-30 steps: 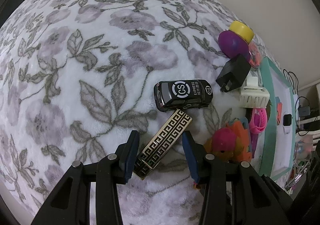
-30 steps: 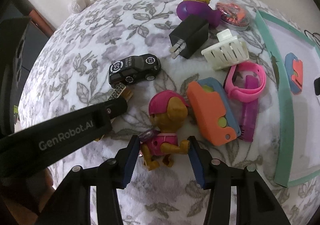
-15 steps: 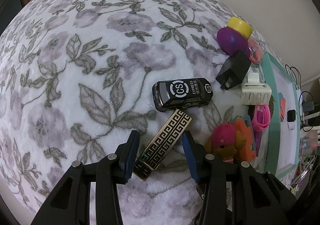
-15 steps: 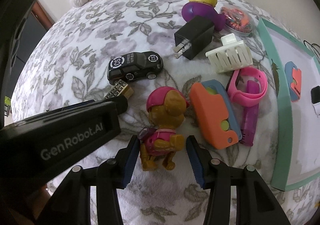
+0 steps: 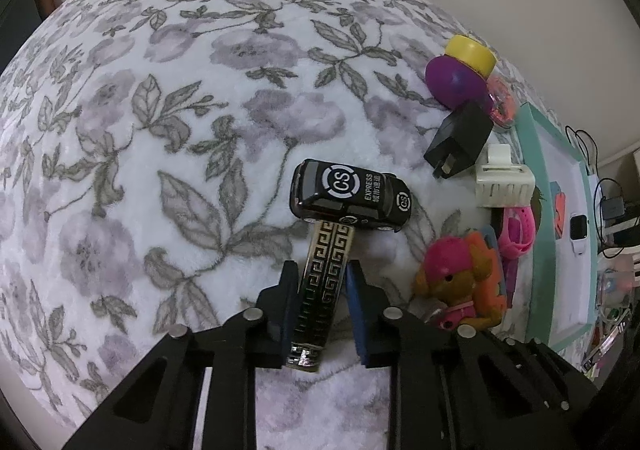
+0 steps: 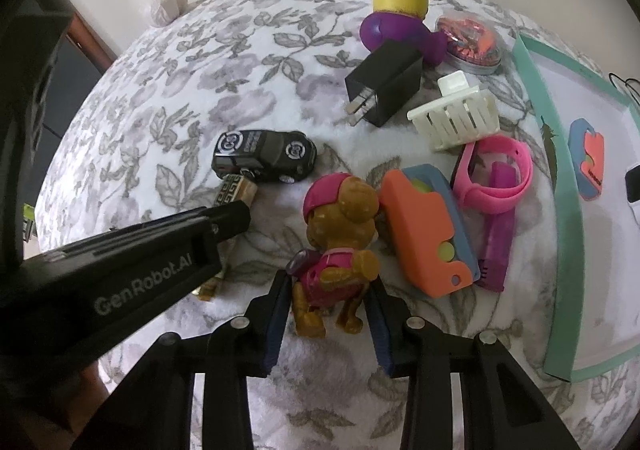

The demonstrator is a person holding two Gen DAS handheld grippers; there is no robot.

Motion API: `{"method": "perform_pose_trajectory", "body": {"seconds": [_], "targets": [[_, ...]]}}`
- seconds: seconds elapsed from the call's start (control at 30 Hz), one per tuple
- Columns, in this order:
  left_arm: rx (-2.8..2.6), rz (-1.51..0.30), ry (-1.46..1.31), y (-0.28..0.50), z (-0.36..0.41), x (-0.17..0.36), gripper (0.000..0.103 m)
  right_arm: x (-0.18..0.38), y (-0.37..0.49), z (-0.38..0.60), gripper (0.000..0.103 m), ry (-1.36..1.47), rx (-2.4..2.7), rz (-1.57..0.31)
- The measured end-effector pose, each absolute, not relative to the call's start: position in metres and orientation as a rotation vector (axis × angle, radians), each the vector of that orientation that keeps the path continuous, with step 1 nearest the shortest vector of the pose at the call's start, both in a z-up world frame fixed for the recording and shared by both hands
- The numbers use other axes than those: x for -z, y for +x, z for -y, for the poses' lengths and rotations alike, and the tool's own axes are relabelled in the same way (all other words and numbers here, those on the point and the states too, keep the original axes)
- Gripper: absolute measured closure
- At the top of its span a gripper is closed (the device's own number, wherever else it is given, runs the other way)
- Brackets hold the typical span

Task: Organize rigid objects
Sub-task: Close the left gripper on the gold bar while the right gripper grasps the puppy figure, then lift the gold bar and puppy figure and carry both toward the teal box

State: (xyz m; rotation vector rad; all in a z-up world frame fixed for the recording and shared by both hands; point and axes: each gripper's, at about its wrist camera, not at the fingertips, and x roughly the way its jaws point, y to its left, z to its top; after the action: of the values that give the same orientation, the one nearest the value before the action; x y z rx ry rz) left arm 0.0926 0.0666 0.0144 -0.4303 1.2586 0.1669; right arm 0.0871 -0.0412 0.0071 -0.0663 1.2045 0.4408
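A black-and-gold patterned bar (image 5: pixel 326 270) lies on the floral blanket, its far end against a black toy car (image 5: pixel 352 193). My left gripper (image 5: pixel 322 282) is closing, and both pads press the bar's long sides. In the right wrist view that gripper's fingertips (image 6: pixel 236 213) cover most of the bar (image 6: pixel 236 187), just below the car (image 6: pixel 264 155). A brown dog figure (image 6: pixel 340 217) in a pink cap and vest lies on the blanket. My right gripper (image 6: pixel 328 294) is closing around its body, with the pads at its flanks. The dog (image 5: pixel 452 278) also appears in the left wrist view.
Right of the dog lie an orange-and-blue case (image 6: pixel 424 238), a pink wristband (image 6: pixel 496 173) and a white clip (image 6: pixel 456 121). Farther back are a black charger (image 6: pixel 386 83), a purple-and-yellow toy (image 6: pixel 396 21) and a round tin (image 6: pixel 470 43). A teal-rimmed tray (image 6: pixel 556 177) borders the right.
My left jaws have narrowed onto the patterned bar, which turned from slanted to straight between them. My right jaws have narrowed onto the dog figure. Neither hand shifted much.
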Motion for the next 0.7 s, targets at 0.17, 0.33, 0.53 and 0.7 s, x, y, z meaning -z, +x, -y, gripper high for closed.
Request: {"method": "perform_pose_trajectory", "body": {"seconds": [0.17, 0.33, 0.53, 0.7], "targets": [[-0.168, -1.246, -0.434, 0.088, -0.074, -0.023, 0.081, -0.012, 0.087, 0.05, 0.064, -0.049, -0.442, -1.196], [-0.176, -1.225, -0.438, 0.085, -0.077, -0.031, 0.081, -0.015, 0.086, 0.054, 0.065, -0.036, -0.445, -1.184], [-0.178, -1.189, -0.434, 0.083, -0.083, -0.048, 0.081, -0.021, 0.086, 0.056, 0.065, -0.018, -0.438, -1.162], [-0.19, -1.116, -0.413, 0.073, -0.081, -0.071, 0.081, -0.03, 0.087, 0.064, 0.065, 0.013, -0.424, -1.13]]}}
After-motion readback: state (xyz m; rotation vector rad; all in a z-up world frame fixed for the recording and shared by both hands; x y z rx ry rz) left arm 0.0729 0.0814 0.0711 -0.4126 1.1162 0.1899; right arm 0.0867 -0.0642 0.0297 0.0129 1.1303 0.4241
